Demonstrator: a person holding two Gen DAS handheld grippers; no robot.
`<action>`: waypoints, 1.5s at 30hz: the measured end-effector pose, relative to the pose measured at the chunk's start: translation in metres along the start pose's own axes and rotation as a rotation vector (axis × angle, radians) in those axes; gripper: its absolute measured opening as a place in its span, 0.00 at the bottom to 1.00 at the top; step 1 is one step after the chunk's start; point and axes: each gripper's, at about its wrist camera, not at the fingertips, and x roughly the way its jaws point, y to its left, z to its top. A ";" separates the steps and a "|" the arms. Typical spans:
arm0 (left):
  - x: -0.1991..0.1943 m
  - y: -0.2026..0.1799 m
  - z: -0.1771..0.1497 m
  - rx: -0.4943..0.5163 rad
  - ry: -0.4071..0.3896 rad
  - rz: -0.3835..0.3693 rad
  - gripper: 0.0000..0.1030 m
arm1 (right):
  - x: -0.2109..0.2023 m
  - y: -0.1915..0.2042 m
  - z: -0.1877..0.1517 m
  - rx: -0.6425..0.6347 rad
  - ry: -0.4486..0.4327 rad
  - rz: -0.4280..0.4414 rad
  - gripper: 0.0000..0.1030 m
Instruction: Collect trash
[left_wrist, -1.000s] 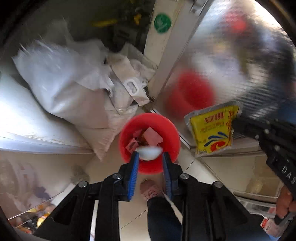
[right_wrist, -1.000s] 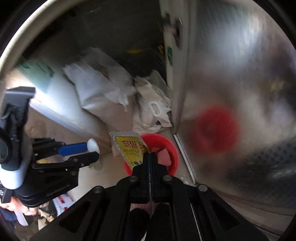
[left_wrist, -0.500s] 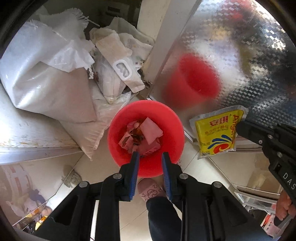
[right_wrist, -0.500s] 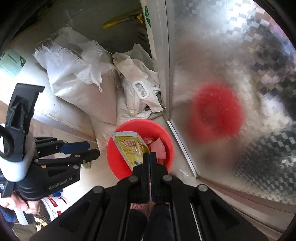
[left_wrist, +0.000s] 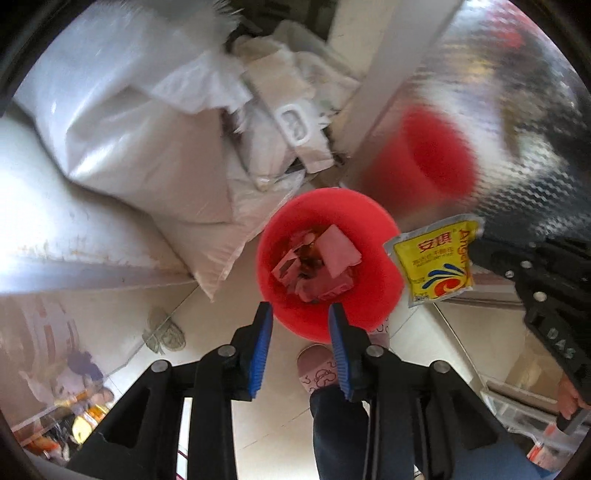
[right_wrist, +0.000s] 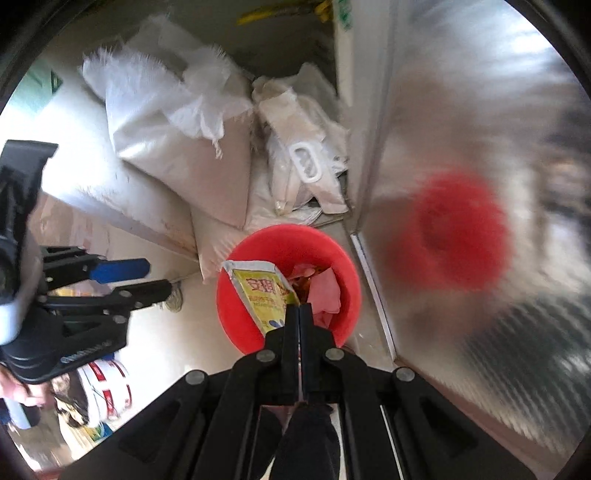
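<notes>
A red bin (left_wrist: 369, 229) stands on the floor with pink and white scraps inside; it also shows in the right wrist view (right_wrist: 258, 243). My left gripper (left_wrist: 300, 314) is open and empty just above the bin's near rim. My right gripper (right_wrist: 298, 310) is shut on a yellow sachet (right_wrist: 262, 291) and holds it over the bin. The sachet (left_wrist: 436, 266) also shows in the left wrist view, at the bin's right edge.
White woven sacks (left_wrist: 140, 122) and bags are piled behind the bin. A shiny patterned metal panel (right_wrist: 480, 110) stands to the right and reflects the bin. A pink slipper (left_wrist: 317, 365) and a trouser leg are below.
The white piece that was between my left fingers is gone from them. Both grippers have come closer over the bin; the sachet moved from beside the bin to above it.
</notes>
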 end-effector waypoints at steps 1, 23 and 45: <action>0.003 0.004 -0.002 -0.020 0.004 -0.003 0.39 | 0.006 0.002 0.000 -0.016 0.006 0.006 0.00; 0.015 0.034 -0.023 -0.211 0.003 0.022 0.76 | 0.056 0.027 0.003 -0.136 0.107 0.039 0.47; -0.398 -0.033 -0.075 -0.032 -0.575 0.074 0.84 | -0.349 0.107 -0.013 0.004 -0.397 -0.187 0.70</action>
